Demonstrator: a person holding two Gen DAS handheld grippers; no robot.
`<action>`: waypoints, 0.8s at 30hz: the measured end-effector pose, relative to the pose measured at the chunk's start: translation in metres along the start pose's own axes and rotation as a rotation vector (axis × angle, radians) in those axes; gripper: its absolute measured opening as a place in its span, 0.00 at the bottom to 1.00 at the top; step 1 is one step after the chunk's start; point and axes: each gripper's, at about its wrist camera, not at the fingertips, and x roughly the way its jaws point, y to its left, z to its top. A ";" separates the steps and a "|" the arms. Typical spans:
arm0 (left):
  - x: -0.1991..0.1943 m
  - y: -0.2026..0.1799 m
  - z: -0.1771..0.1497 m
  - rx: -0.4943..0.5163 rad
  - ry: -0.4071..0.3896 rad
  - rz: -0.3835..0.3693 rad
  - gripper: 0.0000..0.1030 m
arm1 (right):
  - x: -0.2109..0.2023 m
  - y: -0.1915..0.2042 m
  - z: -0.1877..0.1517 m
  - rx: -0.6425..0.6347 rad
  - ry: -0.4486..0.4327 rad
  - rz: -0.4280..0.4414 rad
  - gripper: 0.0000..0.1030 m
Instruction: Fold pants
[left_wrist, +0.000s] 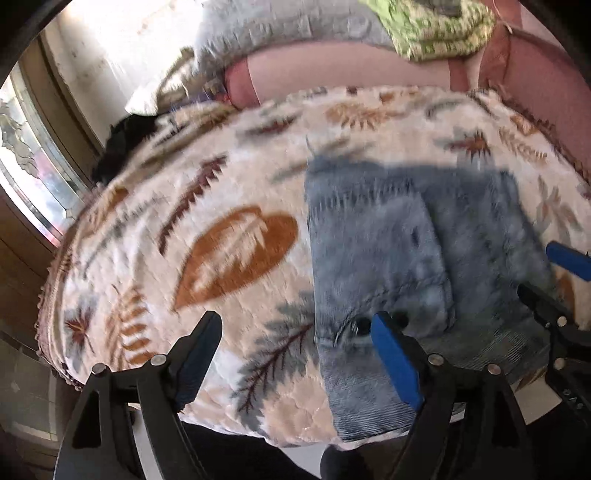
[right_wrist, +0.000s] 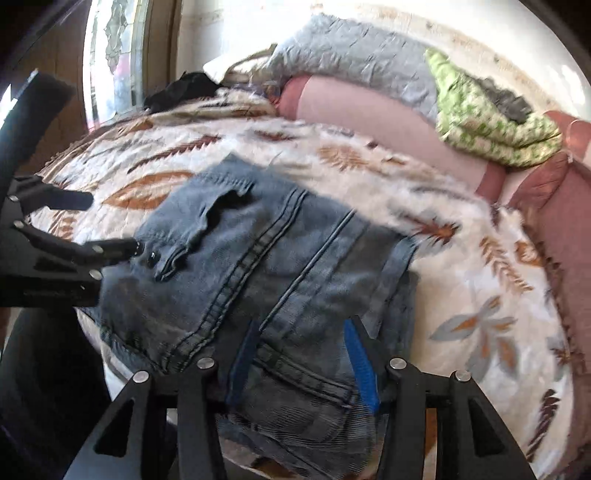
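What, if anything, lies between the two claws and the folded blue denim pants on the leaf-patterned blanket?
Nothing visible does. The folded blue denim pants lie alone on the leaf-patterned blanket. The right claw is directly over their near edge, and the left claw is at their left edge. The green patterned cloth and grey pillow sit far behind.

Faded blue pants; cream leaf-print blanket; green-patterned cloth.
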 end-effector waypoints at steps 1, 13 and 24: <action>-0.007 0.000 0.006 -0.008 -0.019 0.002 0.81 | -0.003 -0.002 0.001 0.005 -0.011 -0.026 0.51; -0.059 -0.049 0.047 0.072 -0.136 -0.052 0.82 | -0.027 -0.072 0.008 0.205 -0.028 -0.281 0.51; -0.060 -0.078 0.052 0.132 -0.138 -0.069 0.82 | -0.027 -0.103 -0.003 0.289 0.000 -0.318 0.51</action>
